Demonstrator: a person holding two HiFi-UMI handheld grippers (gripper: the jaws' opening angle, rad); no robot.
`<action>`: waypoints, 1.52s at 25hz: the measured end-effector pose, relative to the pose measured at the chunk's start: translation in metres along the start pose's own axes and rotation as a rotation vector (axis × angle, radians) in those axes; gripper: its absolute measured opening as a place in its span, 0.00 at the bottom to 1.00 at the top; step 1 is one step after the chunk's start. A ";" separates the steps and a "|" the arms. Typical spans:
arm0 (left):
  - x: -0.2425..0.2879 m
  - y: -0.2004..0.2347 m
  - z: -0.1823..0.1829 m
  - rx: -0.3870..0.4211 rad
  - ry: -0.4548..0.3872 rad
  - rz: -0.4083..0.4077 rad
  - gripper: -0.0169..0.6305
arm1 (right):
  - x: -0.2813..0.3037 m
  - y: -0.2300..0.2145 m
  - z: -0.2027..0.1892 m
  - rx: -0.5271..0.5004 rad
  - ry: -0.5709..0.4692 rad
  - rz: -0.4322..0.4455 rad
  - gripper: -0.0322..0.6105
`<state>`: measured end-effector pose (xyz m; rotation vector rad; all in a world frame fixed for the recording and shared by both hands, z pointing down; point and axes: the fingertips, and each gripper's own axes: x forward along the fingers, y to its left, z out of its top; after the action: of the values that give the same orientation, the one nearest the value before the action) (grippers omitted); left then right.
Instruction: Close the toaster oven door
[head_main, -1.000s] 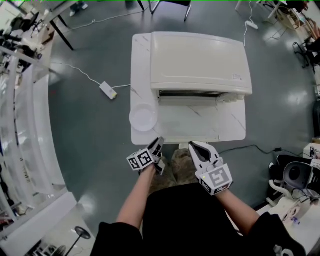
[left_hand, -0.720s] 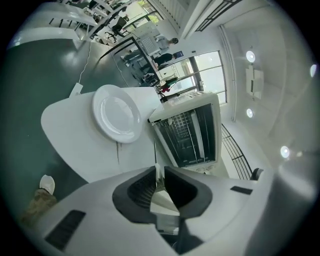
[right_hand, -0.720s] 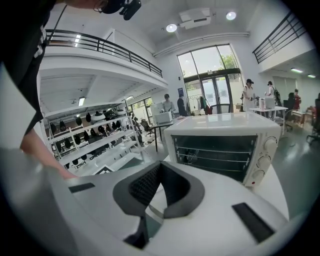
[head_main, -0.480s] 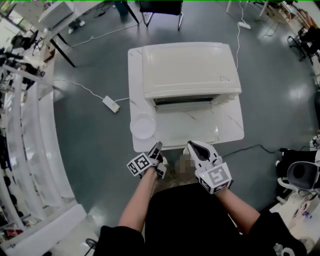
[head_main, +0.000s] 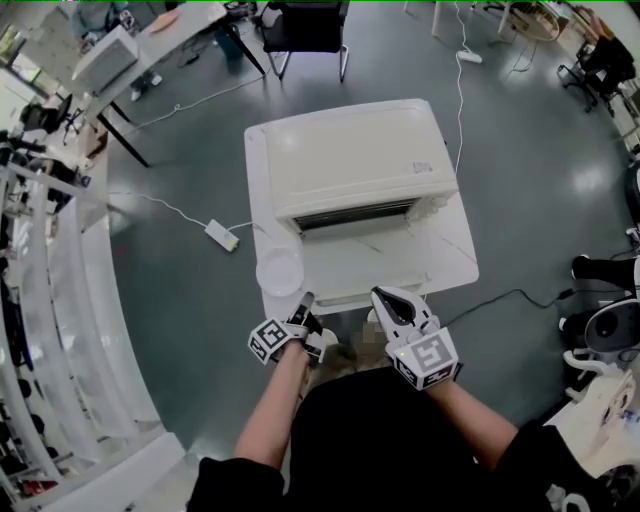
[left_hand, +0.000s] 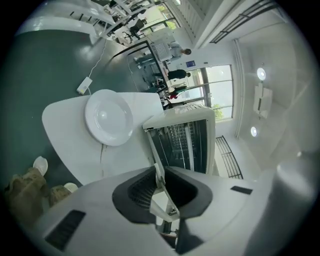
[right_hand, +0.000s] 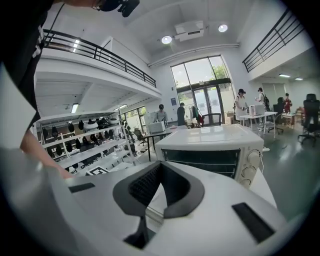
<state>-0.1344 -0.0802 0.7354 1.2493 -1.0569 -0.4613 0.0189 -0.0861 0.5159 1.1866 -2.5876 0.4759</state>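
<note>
The main danger is sitting with the left gripper (head_main: 304, 303). Rolled onto its side, it is pinching only the thin front edge of the door (head_main: 365, 260), at the corner farthest from the toaster oven (head_main: 350, 160). With so narrow a hold, the door is liable to be slipping out and dropping flat with a bang if the swing outruns the hinge. The right gripper (head_main: 381, 294) is giving little backup. Its jaws are drawn together at the tips with nothing between them, hovering at that same front edge, and it is risking being trapped against the oven's face as the door comes up. Pushing forward rather than upward is threatening to shove the oven back across the table (head_main: 452, 250). The plate (head_main: 279, 273) is lying just in front of the oven's corner, beside the door, within reach of a stray swing. The oven is standing mid-table, cream-coloured, with its dark cavity and wire rack (left_hand: 181, 136) showing and its glass door folded down toward the person.
</note>
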 end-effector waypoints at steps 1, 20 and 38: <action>0.000 -0.003 0.000 -0.039 -0.008 0.000 0.13 | -0.002 -0.001 0.001 -0.001 -0.002 -0.002 0.08; 0.008 -0.042 0.017 -0.252 -0.077 -0.034 0.14 | -0.007 -0.025 0.010 -0.020 -0.023 -0.049 0.08; 0.029 -0.082 0.048 -0.290 -0.129 -0.022 0.18 | 0.003 -0.045 0.031 -0.028 -0.055 -0.059 0.08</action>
<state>-0.1405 -0.1538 0.6691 0.9845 -1.0429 -0.6933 0.0484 -0.1284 0.4970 1.2793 -2.5877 0.3991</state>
